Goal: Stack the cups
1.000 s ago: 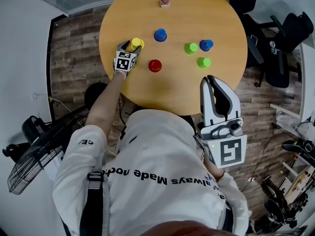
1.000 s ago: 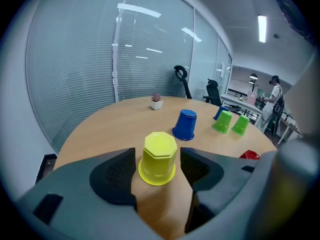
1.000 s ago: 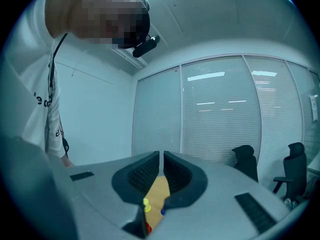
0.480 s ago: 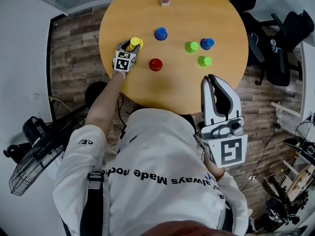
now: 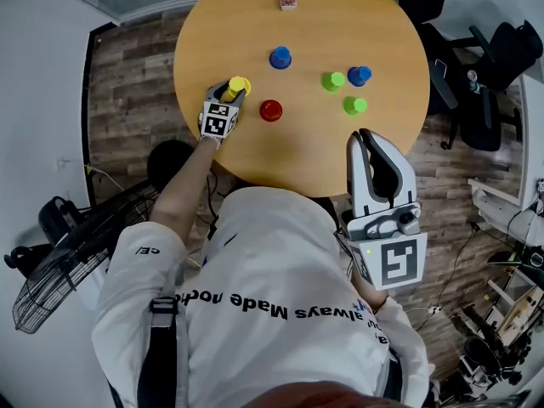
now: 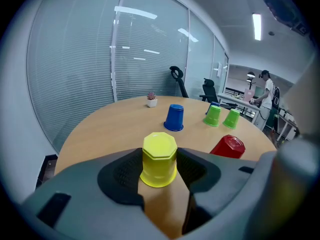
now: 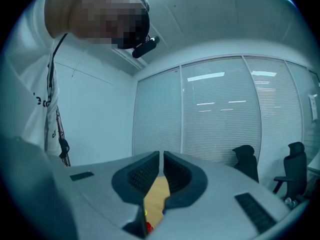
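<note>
at the 9 o'clock edge of the round table (image 5: 297, 155), your left gripper (image 5: 231, 90) had just closed a little from its widest. its pads sat against both sides of the upside-down yellow cup (image 6: 159, 158), so the jaws were well apart around it. your right gripper (image 5: 368, 138) hung off the table near 5 o'clock, jaws together on nothing.

the red cup (image 5: 271, 110), also upside down, stood near the yellow one at its 4 o'clock and looked like the probable base. you held a slick, tapered wall, so a harder squeeze could have popped the yellow cup upward or tipped it. carried across too low, its rim could have clipped the red cup and knocked it over. set down off-centre, it would likely have perched crooked instead of nesting. the blue cup (image 5: 280, 57) at 2 o'clock seemed clear of that path.
</note>
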`<state>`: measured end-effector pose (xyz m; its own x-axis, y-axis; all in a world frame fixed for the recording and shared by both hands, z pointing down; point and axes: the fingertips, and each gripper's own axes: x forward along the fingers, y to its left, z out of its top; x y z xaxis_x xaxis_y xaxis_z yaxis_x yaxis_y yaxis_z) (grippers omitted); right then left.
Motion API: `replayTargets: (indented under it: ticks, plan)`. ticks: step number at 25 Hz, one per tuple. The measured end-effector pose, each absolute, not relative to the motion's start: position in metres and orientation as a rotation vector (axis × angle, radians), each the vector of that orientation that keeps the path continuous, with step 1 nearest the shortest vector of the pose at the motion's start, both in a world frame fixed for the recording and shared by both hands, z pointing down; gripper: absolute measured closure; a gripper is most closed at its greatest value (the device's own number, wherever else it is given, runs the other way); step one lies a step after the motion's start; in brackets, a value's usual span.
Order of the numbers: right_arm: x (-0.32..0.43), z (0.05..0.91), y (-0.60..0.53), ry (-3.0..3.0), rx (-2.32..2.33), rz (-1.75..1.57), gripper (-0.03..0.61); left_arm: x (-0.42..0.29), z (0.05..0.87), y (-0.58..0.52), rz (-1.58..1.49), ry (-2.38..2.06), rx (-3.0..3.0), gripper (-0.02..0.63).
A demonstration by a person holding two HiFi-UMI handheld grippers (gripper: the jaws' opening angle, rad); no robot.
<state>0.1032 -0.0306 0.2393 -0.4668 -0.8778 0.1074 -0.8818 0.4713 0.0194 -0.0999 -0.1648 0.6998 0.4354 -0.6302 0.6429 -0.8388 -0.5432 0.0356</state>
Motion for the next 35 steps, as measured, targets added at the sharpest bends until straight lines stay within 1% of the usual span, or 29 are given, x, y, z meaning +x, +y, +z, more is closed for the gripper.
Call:
replayTargets:
  ticks: [14,26,30,35]
  plan:
    - [0.102,0.242,-0.020,-2.619,1.530,0.049,0.531,-0.082,0.707,-0.099,0.855,-1.205,2.377,0.383]
    - [0.105,0.239,-0.015,-2.622,1.539,0.043,0.532,-0.068,0.702,-0.086,0.859,-1.201,2.390,0.383]
    - [0.108,0.241,-0.014,-2.616,1.545,0.047,0.532,-0.070,0.706,-0.081,0.847,-1.205,2.373,0.358]
    - [0.110,0.246,-0.015,-2.601,1.554,0.048,0.531,-0.075,0.703,-0.068,0.829,-1.231,2.359,0.356]
